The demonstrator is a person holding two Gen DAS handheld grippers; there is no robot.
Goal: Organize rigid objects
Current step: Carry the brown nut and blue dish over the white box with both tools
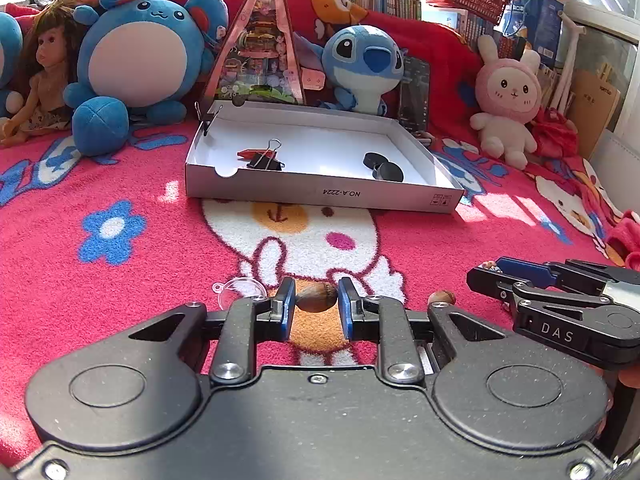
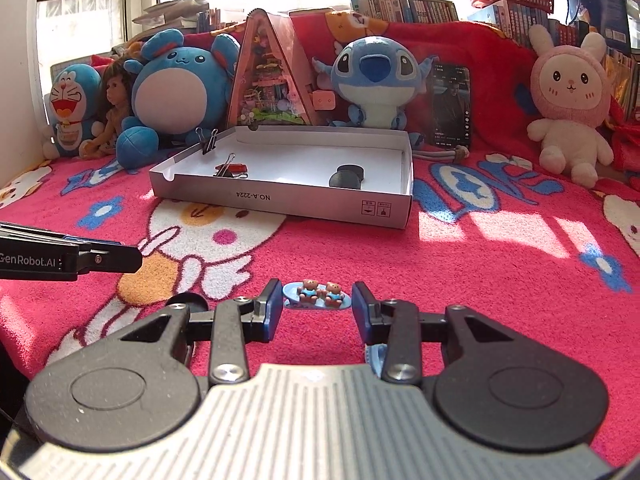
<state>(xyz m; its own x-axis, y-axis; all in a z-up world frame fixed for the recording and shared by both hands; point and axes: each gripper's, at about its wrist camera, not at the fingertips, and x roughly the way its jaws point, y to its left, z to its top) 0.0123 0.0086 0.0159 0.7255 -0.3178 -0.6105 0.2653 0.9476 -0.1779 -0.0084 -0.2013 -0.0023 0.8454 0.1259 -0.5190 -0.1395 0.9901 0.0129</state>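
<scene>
My left gripper (image 1: 316, 304) is shut on a brown acorn (image 1: 317, 298) just above the blanket. A second acorn (image 1: 441, 297) lies to its right. My right gripper (image 2: 315, 306) is open, its fingers either side of a blue clip with two small bears (image 2: 317, 295) on the blanket. The white cardboard box (image 1: 320, 190) ahead holds a black binder clip (image 1: 264, 158), a red piece (image 1: 245, 153) and two black discs (image 1: 383, 166). The box also shows in the right wrist view (image 2: 280, 200).
A clear plastic half-shell (image 1: 240, 290) lies left of my left fingers. Plush toys, a doll (image 1: 44, 76) and a triangular display (image 1: 258, 40) line the back behind the box. A phone (image 2: 451, 106) leans at the back right. The pink cartoon blanket (image 1: 120, 264) covers the surface.
</scene>
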